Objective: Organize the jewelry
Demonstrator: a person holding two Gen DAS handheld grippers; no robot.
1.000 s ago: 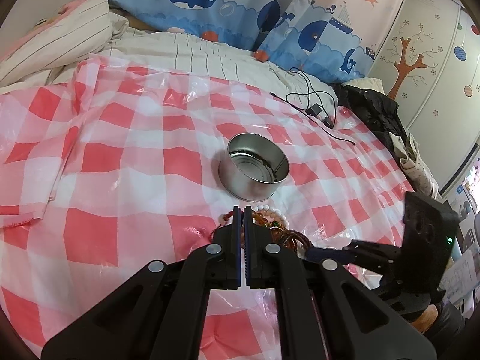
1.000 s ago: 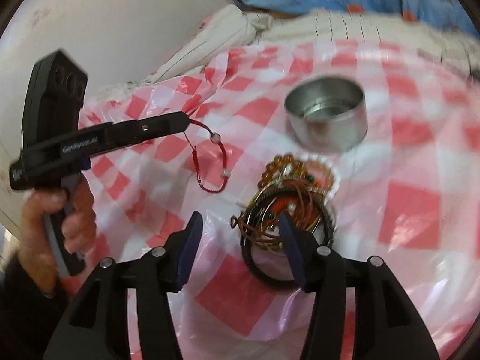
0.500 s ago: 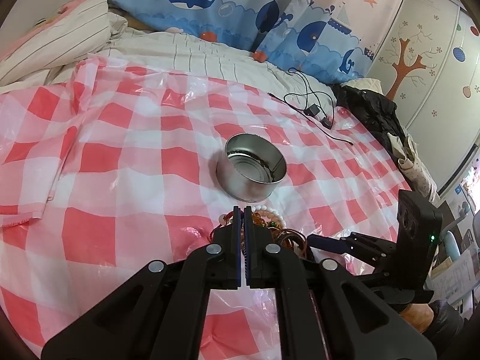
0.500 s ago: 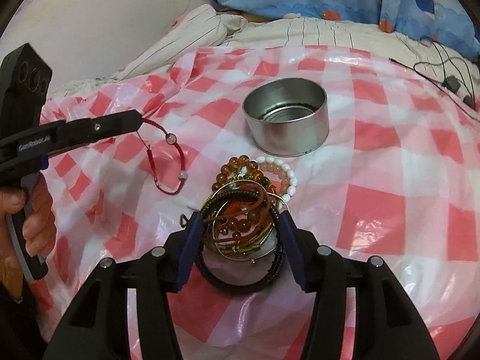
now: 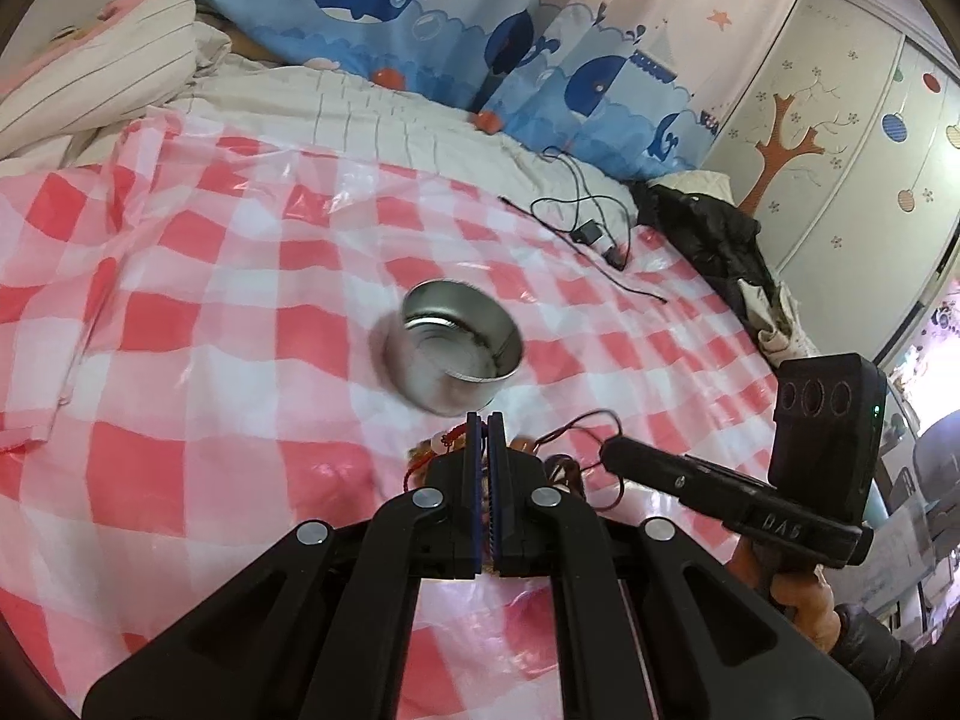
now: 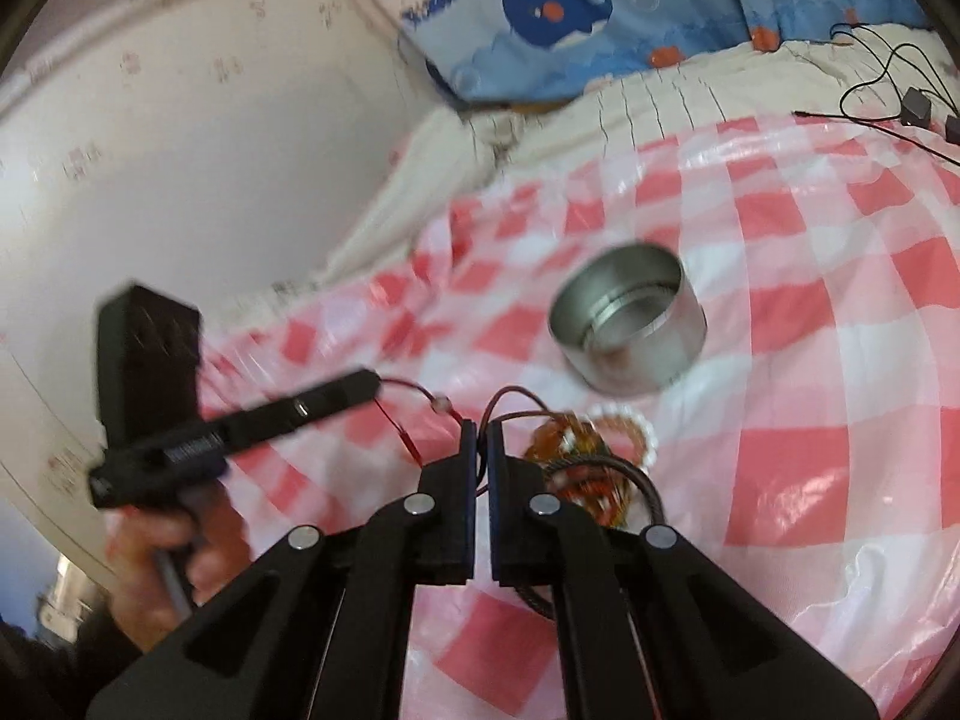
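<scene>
A round silver tin [image 5: 459,354] stands open on the red-checked plastic sheet [image 5: 210,312]; it also shows in the right wrist view [image 6: 630,324]. A pile of bead bracelets and black rings [image 6: 591,462] lies just in front of the tin. My left gripper [image 5: 487,420] is shut on a red string bracelet [image 6: 420,405] with a pale bead, held above the sheet left of the pile. My right gripper [image 6: 482,429] is shut on a thin brown cord [image 6: 516,399] lifted from the pile; the cord also shows in the left wrist view [image 5: 579,426].
The sheet covers a bed with striped bedding [image 5: 372,114] and a whale-print quilt [image 5: 480,30] behind. A black cable with a charger [image 5: 591,234] lies beyond the tin. Dark clothes [image 5: 714,234] are heaped at the far right, by a wardrobe.
My right gripper has closed from wide open onto the brown cord and lifted it from the pile. My left gripper, still holding the red bracelet, has moved closer to the right one.
</scene>
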